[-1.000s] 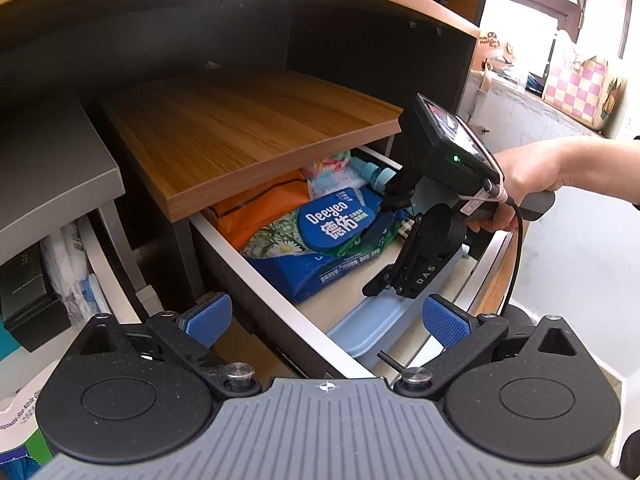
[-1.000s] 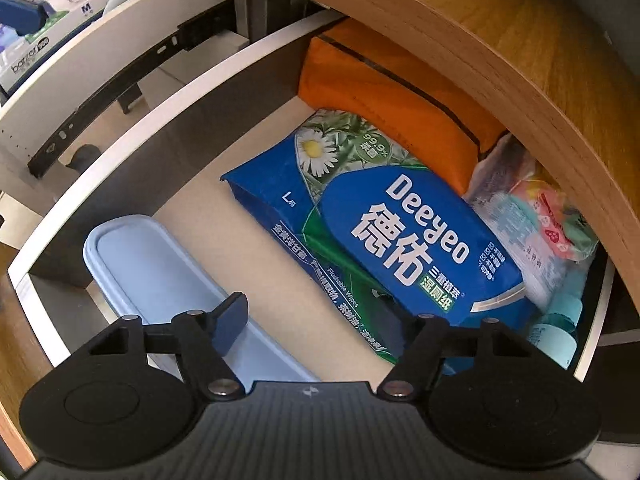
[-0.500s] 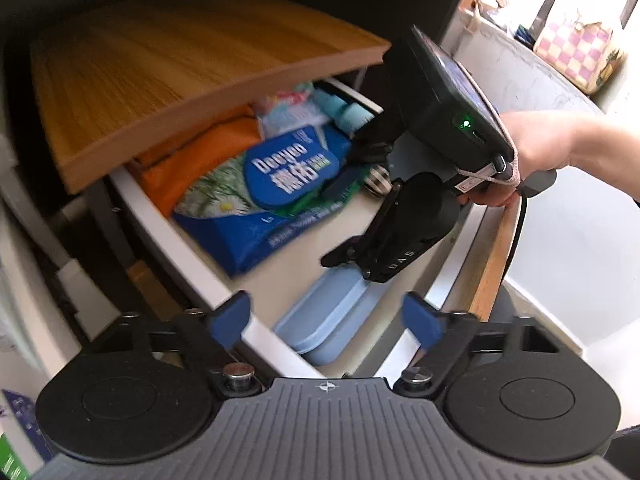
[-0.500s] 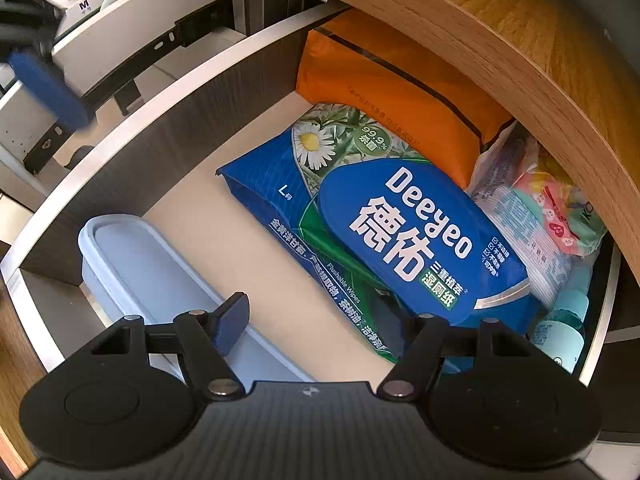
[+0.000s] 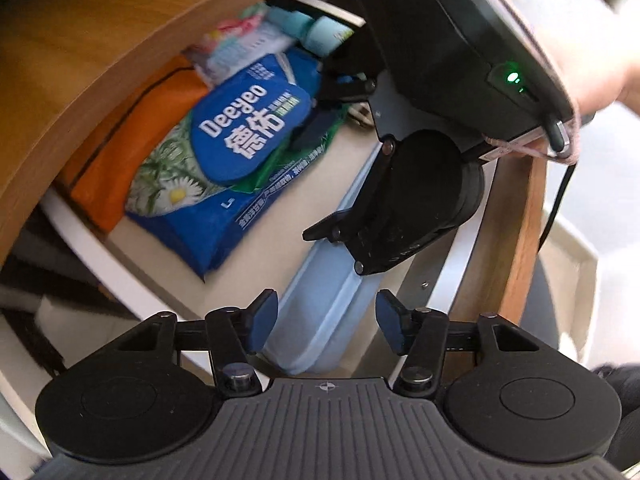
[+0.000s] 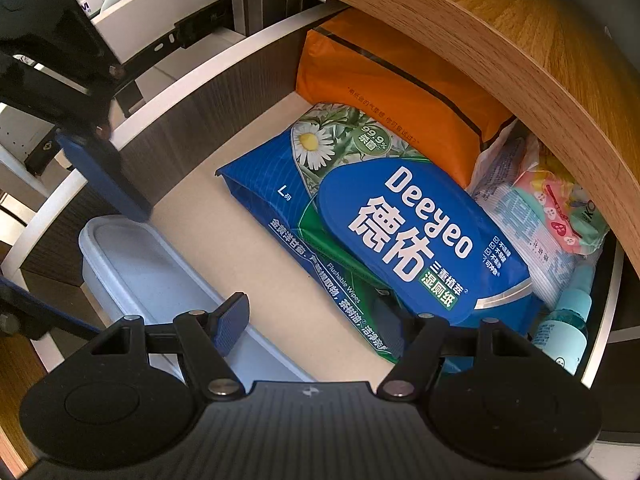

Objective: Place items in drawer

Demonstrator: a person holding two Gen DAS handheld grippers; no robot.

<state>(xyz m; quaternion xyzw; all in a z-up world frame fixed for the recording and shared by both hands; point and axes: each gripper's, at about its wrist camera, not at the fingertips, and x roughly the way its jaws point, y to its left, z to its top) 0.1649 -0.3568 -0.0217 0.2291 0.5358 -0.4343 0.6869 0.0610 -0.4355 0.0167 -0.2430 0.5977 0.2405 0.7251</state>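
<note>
Hovering over the open drawer (image 6: 208, 92) with both grippers, neither holding anything.

Near left: pale blue lidded box (image 6: 132, 256) against the drawer's left wall and front. Left gripper (image 5: 326, 322) sits right above its near end, jaws at medium gap, empty. In the right wrist view one of its blue pads (image 6: 104, 176) hangs just over the box's far corner. Risk: if it drops with that gap, a pad lands on the lid instead of straddling it, and the box skids or tips against the wall.

Centre: Deeyeo wet wipes pack (image 6: 400, 236), blue, flat on the drawer floor, leaning partly on the orange tissue pack (image 6: 392, 92) behind it. Right gripper (image 6: 312, 320) is over the bare floor between box and wipes, jaws wide, empty. Its right finger overlaps the wipes' near edge; can't tell if it touches. Risk: soft pack, so a nudge shoves it further right and bunches up the stuff there.

Right: small pink-patterned packet (image 6: 552, 216) and a teal-capped bottle (image 6: 568, 320), crowded against the right wall under the wooden shelf (image 6: 500, 20) overhang. Risk: the bottle rolls or gets jammed if the wipes shift.

Biggest worry: both grippers close together in one drawer. Left wrist view is motion-blurred, and the right gripper's body fills its upper right. A collision looks plausible.
</note>
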